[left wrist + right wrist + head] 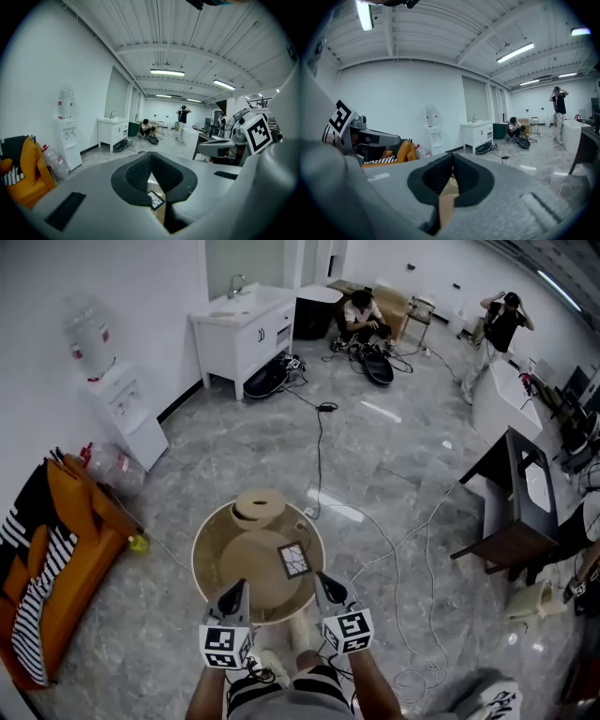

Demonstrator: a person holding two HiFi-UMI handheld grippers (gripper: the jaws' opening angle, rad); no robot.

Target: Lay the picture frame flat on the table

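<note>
The picture frame (pixel 294 560) lies flat on the round tan table (pixel 208 542), right of its middle, showing a black border and a white cracked pattern. A corner of the frame (pixel 156 200) shows through the slit under the left gripper's pads. My left gripper (pixel 240 585) hovers over the table's near edge, shut and holding nothing. My right gripper (pixel 321 579) hangs just below and to the right of the frame, also shut and holding nothing. In their own views the left gripper (pixel 151 157) and right gripper (pixel 453 157) point nearly level across the room.
A round wooden block (pixel 259 507) sits at the table's far edge. An orange seat with striped cloth (pixel 56 540) stands at the left, a dark desk (pixel 520 507) at the right. Cables (pixel 403 540) trail over the marble floor. A water dispenser (pixel 120 395) and white sink cabinet (pixel 246 334) stand farther back.
</note>
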